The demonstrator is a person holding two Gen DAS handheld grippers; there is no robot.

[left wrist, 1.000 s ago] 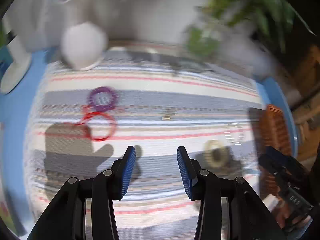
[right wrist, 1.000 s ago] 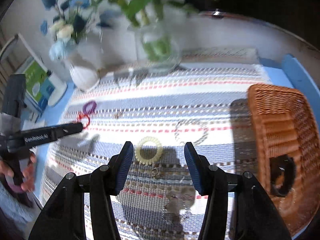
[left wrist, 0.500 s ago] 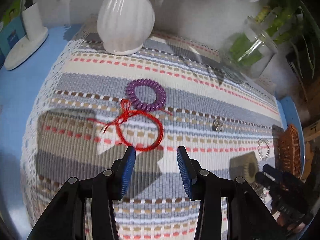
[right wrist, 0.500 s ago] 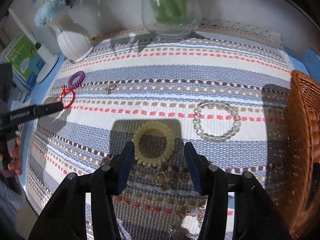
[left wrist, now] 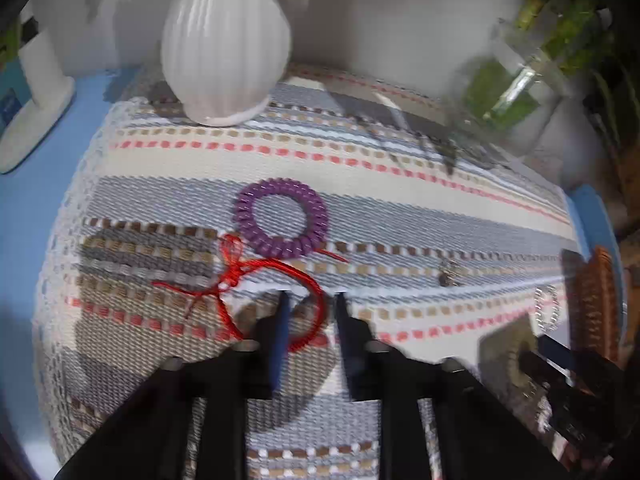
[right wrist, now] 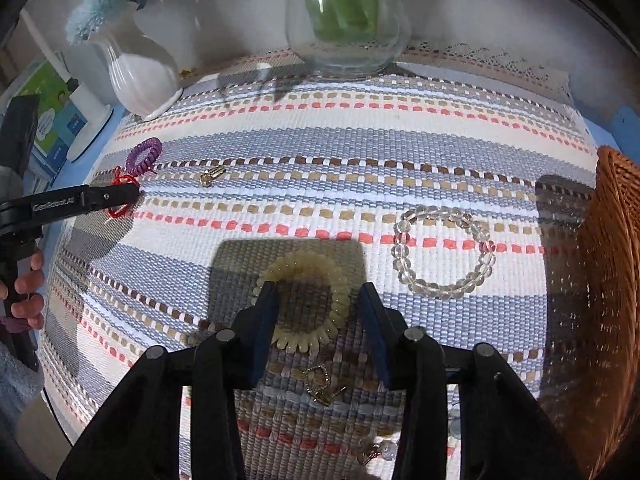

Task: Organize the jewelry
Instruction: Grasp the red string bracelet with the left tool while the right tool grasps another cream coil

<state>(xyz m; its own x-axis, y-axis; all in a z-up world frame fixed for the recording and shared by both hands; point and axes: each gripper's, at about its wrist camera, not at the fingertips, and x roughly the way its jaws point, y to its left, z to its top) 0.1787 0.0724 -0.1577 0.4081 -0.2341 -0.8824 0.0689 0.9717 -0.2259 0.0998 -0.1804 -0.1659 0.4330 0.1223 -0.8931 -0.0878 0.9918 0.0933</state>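
Over the last second both grippers have dropped from a high, blurred sweep over the striped mat point(right wrist: 400, 152) to just above two separate pieces; the search looks finished and the picking seems about to start.

The left gripper point(left wrist: 308, 300) has closed in on the red cord bracelet point(left wrist: 264, 280); its jaws, wider half a second ago, have narrowed to a small gap and now straddle the right side of the cord loop, which passes between the tips; they are not yet shut on it. The purple coil band point(left wrist: 280, 220) lies just beyond, touching or nearly touching the cord's knot, so the closing pinch risks dragging it along.

The right gripper point(right wrist: 316, 300) has likewise come down over the yellow coil band point(right wrist: 308, 300); its jaws stand well apart, the left finger over the band's left edge and the right one outside its right edge, nothing gripped. A clear bead bracelet point(right wrist: 444, 252) lies to the right, apart from the band; small gold charms point(right wrist: 322, 384) sit nearer the camera, and another point(right wrist: 212, 176) farther off.

The wicker basket point(right wrist: 612, 280) at the right edge is probably the destination; none of these pieces is in it yet, so the task appears to be at an early stage.
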